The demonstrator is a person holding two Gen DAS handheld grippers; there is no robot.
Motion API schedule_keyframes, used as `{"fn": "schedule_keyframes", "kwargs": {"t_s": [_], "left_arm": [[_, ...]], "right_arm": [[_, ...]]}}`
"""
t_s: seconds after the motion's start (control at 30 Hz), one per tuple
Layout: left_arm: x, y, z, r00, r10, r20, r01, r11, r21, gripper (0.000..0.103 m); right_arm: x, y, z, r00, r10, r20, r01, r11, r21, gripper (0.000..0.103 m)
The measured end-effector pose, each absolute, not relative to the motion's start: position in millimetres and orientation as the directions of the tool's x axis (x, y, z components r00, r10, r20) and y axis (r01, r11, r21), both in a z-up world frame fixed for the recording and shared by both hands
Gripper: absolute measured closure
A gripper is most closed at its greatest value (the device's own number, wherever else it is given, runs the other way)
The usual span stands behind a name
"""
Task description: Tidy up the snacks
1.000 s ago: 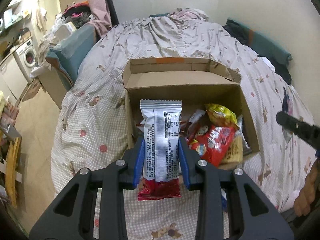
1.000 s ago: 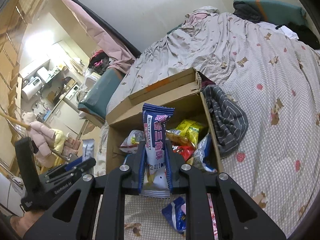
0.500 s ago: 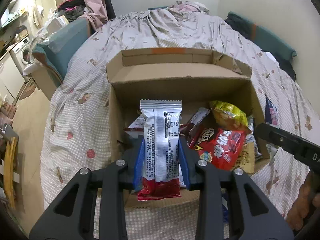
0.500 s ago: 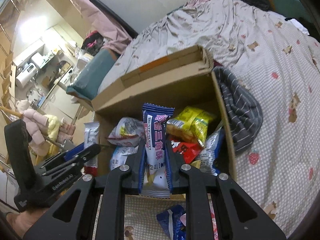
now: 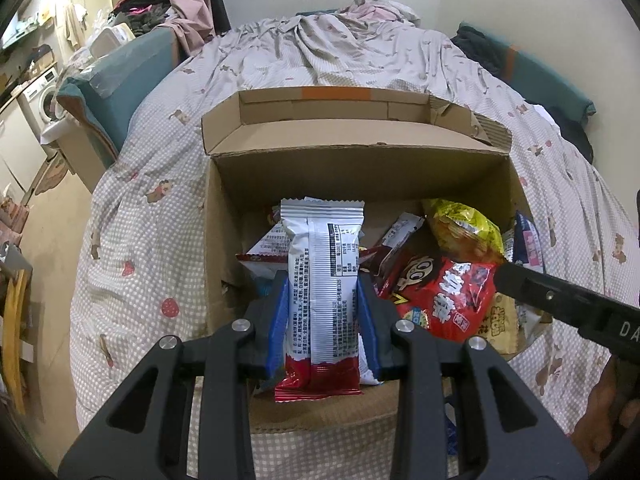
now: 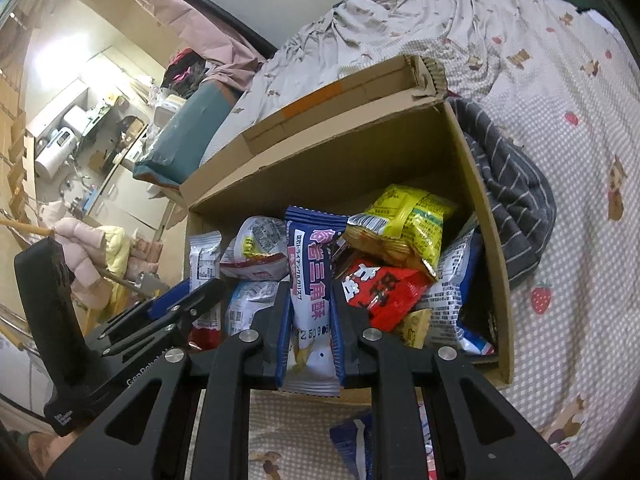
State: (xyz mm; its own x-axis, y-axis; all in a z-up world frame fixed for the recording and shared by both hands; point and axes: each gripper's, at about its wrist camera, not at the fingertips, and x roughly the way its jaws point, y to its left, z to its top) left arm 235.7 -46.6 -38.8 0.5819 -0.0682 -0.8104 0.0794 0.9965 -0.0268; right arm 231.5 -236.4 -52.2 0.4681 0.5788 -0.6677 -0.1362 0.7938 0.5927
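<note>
An open cardboard box stands on the bed and holds several snack packets, among them a red bag and a yellow bag. My left gripper is shut on a white and red snack packet, held upright over the box's near left part. My right gripper is shut on a blue and white snack packet, upright over the box's near edge. The left gripper and its packet also show at the left of the right wrist view.
The bed has a checked sheet with rumpled bedding at the back. A dark striped cloth lies against the box's right side. Another blue packet lies on the sheet before the box. Furniture and floor lie to the left.
Both grippers have moved forward with their packets, from in front of the box to over its open top. The box now looks larger and closer in both views.
</note>
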Motion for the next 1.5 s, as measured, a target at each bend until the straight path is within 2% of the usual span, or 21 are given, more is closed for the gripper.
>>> {"fn": "schedule_keyframes", "kwargs": {"t_s": [0.5, 0.7, 0.8, 0.9, 0.93, 0.97, 1.0, 1.03, 1.07, 1.1, 1.5], "left_arm": [[232, -45, -37, 0.589, -0.071, -0.805, 0.076, 0.997, -0.032, 0.074], [231, -45, -34, 0.594, -0.084, -0.8, 0.076, 0.996, -0.048, 0.074], [228, -44, -32, 0.599, -0.091, -0.796, 0.077, 0.995, -0.057, 0.065], [226, -46, -28, 0.614, -0.086, -0.785, 0.081, 0.996, -0.046, 0.062], [226, -46, -27, 0.616, -0.089, -0.783, 0.085, 0.995, -0.045, 0.059], [225, -45, -26, 0.616, -0.094, -0.782, 0.087, 0.995, -0.051, 0.047], [224, -44, -25, 0.617, -0.1, -0.78, 0.087, 0.995, -0.058, 0.033], [223, -43, -24, 0.621, -0.105, -0.777, 0.083, 0.994, -0.067, 0.027], [221, -41, -23, 0.628, -0.111, -0.771, 0.074, 0.994, -0.083, 0.019], [220, -40, -22, 0.63, -0.117, -0.768, 0.072, 0.993, -0.092, 0.014], [209, -30, -14, 0.647, -0.124, -0.752, 0.063, 0.992, -0.11, 0.014]], "right_arm": [[232, -238, -54, 0.47, 0.598, -0.649, -0.139, 0.776, 0.615, 0.083], [230, -238, -47, 0.491, 0.619, -0.613, -0.156, 0.755, 0.637, 0.081], [229, -242, -46, 0.499, 0.629, -0.597, -0.15, 0.741, 0.655, 0.081], [231, -245, -47, 0.498, 0.626, -0.601, -0.132, 0.739, 0.661, 0.079], [231, -248, -48, 0.5, 0.621, -0.603, -0.119, 0.739, 0.663, 0.07], [231, -249, -49, 0.502, 0.621, -0.602, -0.11, 0.736, 0.668, 0.061], [231, -252, -50, 0.506, 0.627, -0.592, -0.101, 0.725, 0.681, 0.038], [230, -257, -50, 0.518, 0.626, -0.583, -0.084, 0.715, 0.694, 0.022], [229, -259, -50, 0.526, 0.621, -0.581, -0.076, 0.715, 0.695, 0.018], [229, -261, -49, 0.533, 0.612, -0.584, -0.069, 0.719, 0.691, 0.016], [218, -271, -41, 0.538, 0.575, -0.617, -0.043, 0.749, 0.661, 0.016]]}}
